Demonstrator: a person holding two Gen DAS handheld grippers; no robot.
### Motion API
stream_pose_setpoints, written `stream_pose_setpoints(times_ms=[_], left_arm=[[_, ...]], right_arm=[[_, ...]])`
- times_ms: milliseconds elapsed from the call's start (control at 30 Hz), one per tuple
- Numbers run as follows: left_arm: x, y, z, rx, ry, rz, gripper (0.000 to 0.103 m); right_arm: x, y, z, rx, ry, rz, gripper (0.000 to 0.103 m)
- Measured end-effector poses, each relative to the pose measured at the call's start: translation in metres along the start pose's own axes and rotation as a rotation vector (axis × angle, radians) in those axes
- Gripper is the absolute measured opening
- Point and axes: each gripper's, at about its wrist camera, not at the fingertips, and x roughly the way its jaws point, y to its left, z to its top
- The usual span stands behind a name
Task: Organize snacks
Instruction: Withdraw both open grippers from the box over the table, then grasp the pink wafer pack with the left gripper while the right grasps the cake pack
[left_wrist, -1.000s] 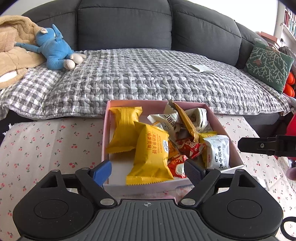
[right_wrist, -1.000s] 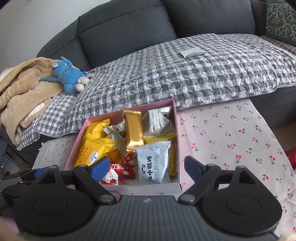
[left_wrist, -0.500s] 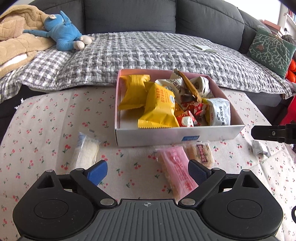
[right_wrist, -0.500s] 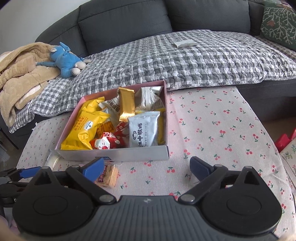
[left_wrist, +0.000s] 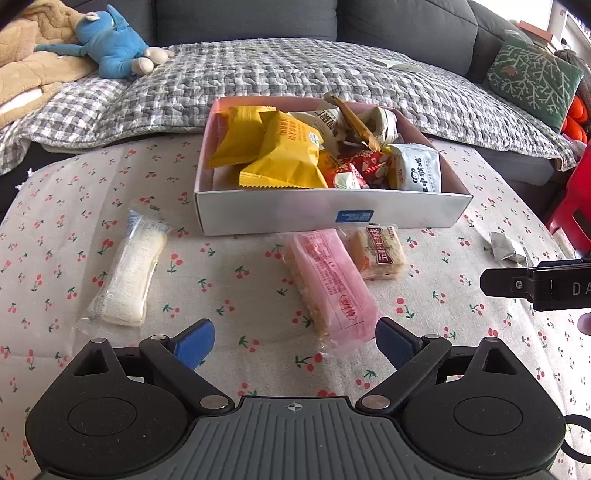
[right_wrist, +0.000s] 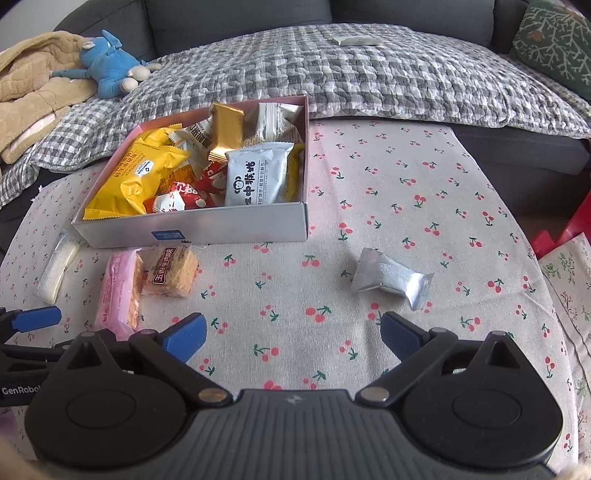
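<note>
A pink-lined box (left_wrist: 280, 214) (right_wrist: 207, 225) full of snack packets sits on the cherry-print table. Loose in front of it lie a pink packet (left_wrist: 328, 284) (right_wrist: 116, 291), a brown biscuit packet (left_wrist: 380, 251) (right_wrist: 171, 273), a white packet (left_wrist: 129, 273) (right_wrist: 57, 271) at the left and a silver packet (left_wrist: 508, 249) (right_wrist: 391, 278) at the right. My left gripper (left_wrist: 295, 341) is open and empty, just short of the pink packet. My right gripper (right_wrist: 291, 334) is open and empty, with the silver packet ahead to its right.
A grey sofa with a checked blanket (left_wrist: 258, 74) runs behind the table, with a blue plush toy (left_wrist: 110, 48), a beige garment (right_wrist: 33, 92) and a green cushion (left_wrist: 535, 81). A red object (left_wrist: 572, 199) stands off the table's right edge.
Both grippers have pulled back and risen from the box. The loose packets in front of the box have come into view. Both stay open.
</note>
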Motion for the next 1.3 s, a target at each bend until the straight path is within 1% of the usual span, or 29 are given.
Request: stream_pose_setpoints(times_ms=[167,267,300,333,367,400,433,500,567,733,867,1067,1233,1300], left_arm=[[0.010,-0.016,0.004,0.036,-0.040,0.014,0.095],[0.015,-0.020,0.004,0.047,-0.063,0.016,0.092],[0.016,-0.021,0.004,0.052,-0.071,0.015,0.087],[0.017,-0.021,0.004,0.059,-0.076,0.014,0.085],[0.018,-0.022,0.004,0.065,-0.078,0.013,0.078],[0.018,-0.022,0.003,0.068,-0.081,0.013,0.068],[0.018,-0.022,0.003,0.069,-0.081,0.010,0.063],[0.018,-0.019,0.003,0.060,-0.076,0.001,0.043],[0.018,-0.016,0.003,0.045,-0.066,-0.004,0.032],[0.012,-0.003,0.003,0.002,-0.050,0.027,0.030],[0.010,0.011,0.001,-0.034,-0.015,0.041,0.030],[0.007,0.022,-0.002,-0.047,0.002,0.045,0.030],[0.007,0.024,-0.005,-0.027,0.011,0.050,0.030],[0.006,0.025,-0.005,-0.028,0.013,0.045,0.030]], right_arm=[[0.006,0.001,0.001,0.009,0.012,0.000,0.101],[0.010,0.004,0.001,-0.001,0.019,-0.002,0.101],[0.011,0.004,0.002,-0.005,0.021,-0.002,0.101],[0.012,0.005,0.001,-0.008,0.023,-0.004,0.101],[0.012,0.005,0.001,-0.012,0.025,-0.005,0.101],[0.012,0.005,0.001,-0.017,0.027,-0.005,0.101],[0.012,0.006,0.001,-0.020,0.028,-0.005,0.101],[0.013,0.006,0.001,-0.022,0.029,-0.008,0.101],[0.014,0.007,0.002,-0.020,0.029,-0.006,0.101],[0.015,0.012,0.005,-0.019,0.026,0.008,0.101],[0.016,0.019,0.007,-0.033,0.012,0.035,0.101],[0.019,0.036,0.008,-0.050,-0.020,0.089,0.101],[0.027,0.049,0.012,-0.053,-0.048,0.118,0.094],[0.031,0.054,0.014,-0.057,-0.044,0.131,0.085]])
